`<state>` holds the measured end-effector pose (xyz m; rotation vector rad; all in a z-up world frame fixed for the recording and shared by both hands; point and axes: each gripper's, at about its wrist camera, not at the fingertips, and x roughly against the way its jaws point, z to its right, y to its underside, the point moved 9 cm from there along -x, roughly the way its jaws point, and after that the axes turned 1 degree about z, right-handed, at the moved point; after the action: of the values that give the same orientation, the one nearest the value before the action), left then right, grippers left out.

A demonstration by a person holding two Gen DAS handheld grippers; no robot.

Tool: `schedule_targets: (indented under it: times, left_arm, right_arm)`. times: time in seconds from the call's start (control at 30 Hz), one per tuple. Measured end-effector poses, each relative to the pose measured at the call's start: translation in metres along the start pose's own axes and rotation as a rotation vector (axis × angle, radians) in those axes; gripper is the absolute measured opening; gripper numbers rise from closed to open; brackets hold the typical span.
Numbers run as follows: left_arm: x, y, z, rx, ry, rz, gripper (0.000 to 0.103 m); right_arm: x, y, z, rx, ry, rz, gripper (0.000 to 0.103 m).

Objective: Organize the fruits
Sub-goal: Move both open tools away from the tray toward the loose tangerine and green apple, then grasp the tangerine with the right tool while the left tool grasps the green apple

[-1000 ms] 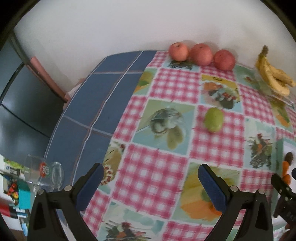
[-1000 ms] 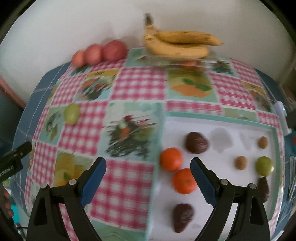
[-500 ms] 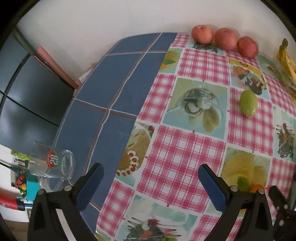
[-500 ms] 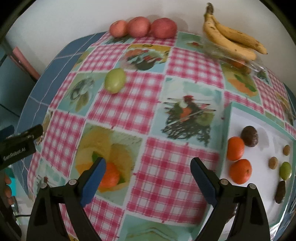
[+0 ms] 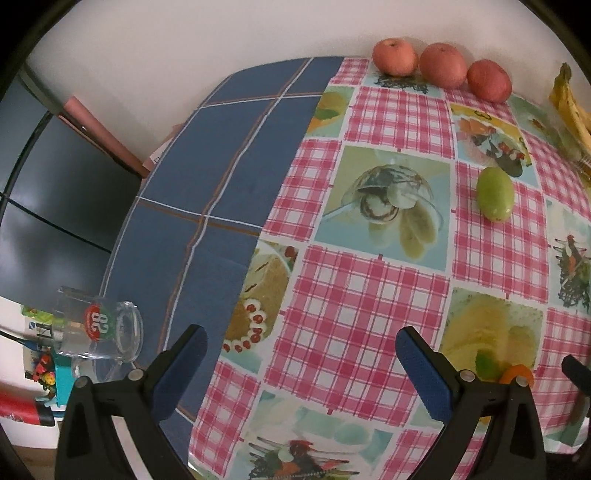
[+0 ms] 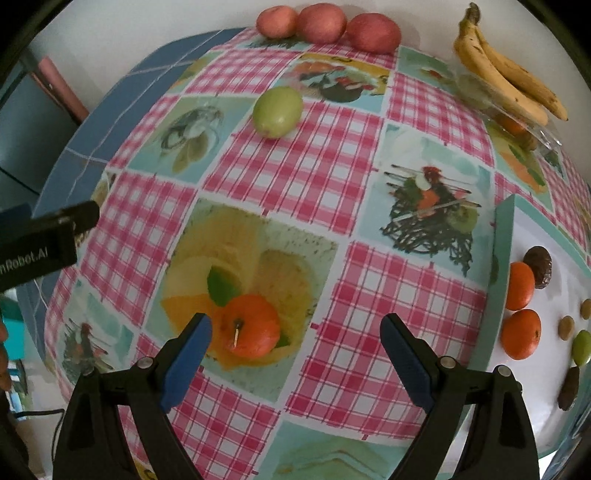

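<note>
Both claws gape empty – right claw [image 6: 295, 345] beside the orange [image 6: 253, 325], left claw [image 5: 301, 352] over the tablecloth [image 5: 369, 288]

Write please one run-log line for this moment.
left gripper: open, empty | right gripper: open, empty | green fruit: loose on tablecloth | red apples: row at wall | oranges: on tray

Counts: three red apples [image 6: 327, 24] far ahead of the right gripper [image 6: 295, 349]. Two bananas [image 6: 508, 83] ahead-right. Three oranges: one [image 6: 253, 330] between its fingers, two [image 6: 520, 312] right. Two green fruits: [image 6: 277, 112] ahead, [image 6: 581, 345] far right. One glass [image 5: 98, 328] left of the left gripper [image 5: 301, 363].
</note>
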<state>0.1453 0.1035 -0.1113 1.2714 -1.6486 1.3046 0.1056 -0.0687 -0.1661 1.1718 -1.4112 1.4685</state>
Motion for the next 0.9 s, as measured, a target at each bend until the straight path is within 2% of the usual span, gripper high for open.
schedule_targets:
  times: [0.27,0.77,0.83,0.9]
  left_arm:
    - [-0.005,0.000,0.005,-0.016,0.000,-0.008,0.103]
    - [-0.003,-0.001,0.007,-0.024,0.003,-0.002,0.103]
    - [-0.002,-0.001,0.008,-0.024,0.002,0.000,0.103]
    - [-0.001,-0.002,0.009,-0.026,0.002,0.002,0.103]
  right_arm:
    - [-0.020,0.012,-0.013,0.065,0.045,-0.047,0.093]
    - [-0.019,0.007,-0.017,0.098,0.042,-0.010,0.092]
    - [-0.019,0.006,-0.013,0.089,0.044,-0.008,0.091]
    - [-0.016,0.004,-0.010,0.085,0.042,0.001,0.084]
